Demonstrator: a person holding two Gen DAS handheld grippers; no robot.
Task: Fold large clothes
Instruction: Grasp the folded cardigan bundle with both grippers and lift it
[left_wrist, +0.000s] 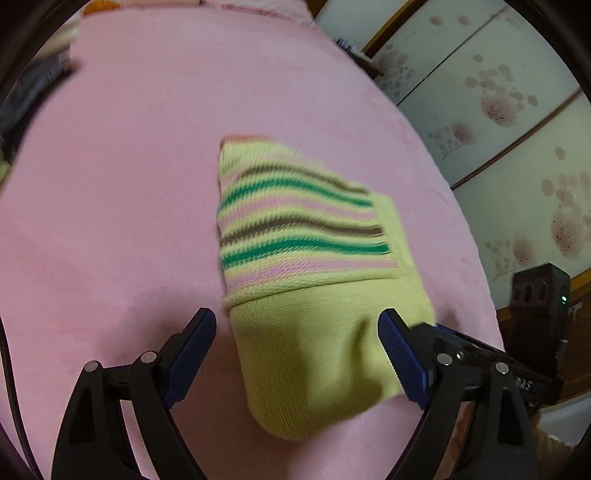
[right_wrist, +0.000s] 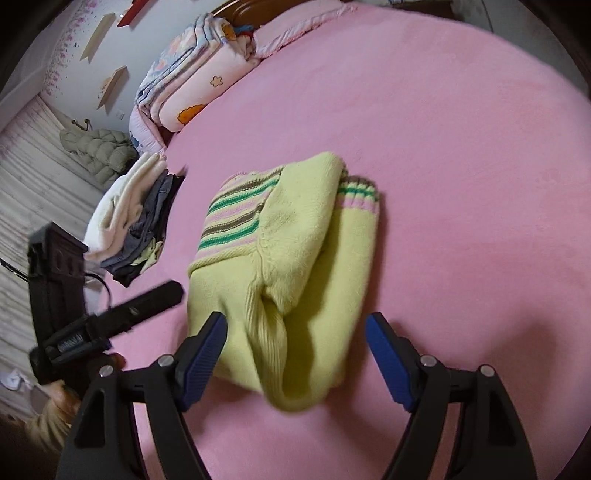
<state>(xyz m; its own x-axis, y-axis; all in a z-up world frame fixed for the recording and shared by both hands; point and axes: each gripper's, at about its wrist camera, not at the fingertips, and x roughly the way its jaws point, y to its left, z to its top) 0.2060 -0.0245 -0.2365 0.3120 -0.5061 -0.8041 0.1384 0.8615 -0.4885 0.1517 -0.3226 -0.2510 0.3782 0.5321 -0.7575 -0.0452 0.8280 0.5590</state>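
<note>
A pink bed cover (right_wrist: 443, 129) fills both views, and near its middle lies the yellow striped sweater (right_wrist: 288, 258), folded into a thick bundle with a sleeve cuff tucked along its far right edge. Beyond the sweater's left edge, toward the side of the bed, sits a stack of folded clothes (right_wrist: 129, 218), and farther off past the sweater's far-left corner rests a pile of quilts (right_wrist: 199, 77). The left gripper (left_wrist: 297, 354) hangs at the sweater's near end with its blue pads spread wide, the plain yellow fold lying between them but gripped by neither. The right gripper (right_wrist: 295, 354) likewise stands spread over the sweater's near hem, pinching nothing. The fold looks all but finished; done well, the step now in hand is probably to let the bundle settle, press the loose near hem flat without dragging the layers apart, and lift both tools straight clear so the pads do not snag the knit. Only the right wrist view shows the stack, the quilts, the tucked cuff and the other tool held in a hand (right_wrist: 59, 402) left of the sweater; only the left wrist view shows the flower-patterned cabinet doors (left_wrist: 498, 110) beyond the sweater's right side, and the stripes running cleanly across its top layer.
</note>
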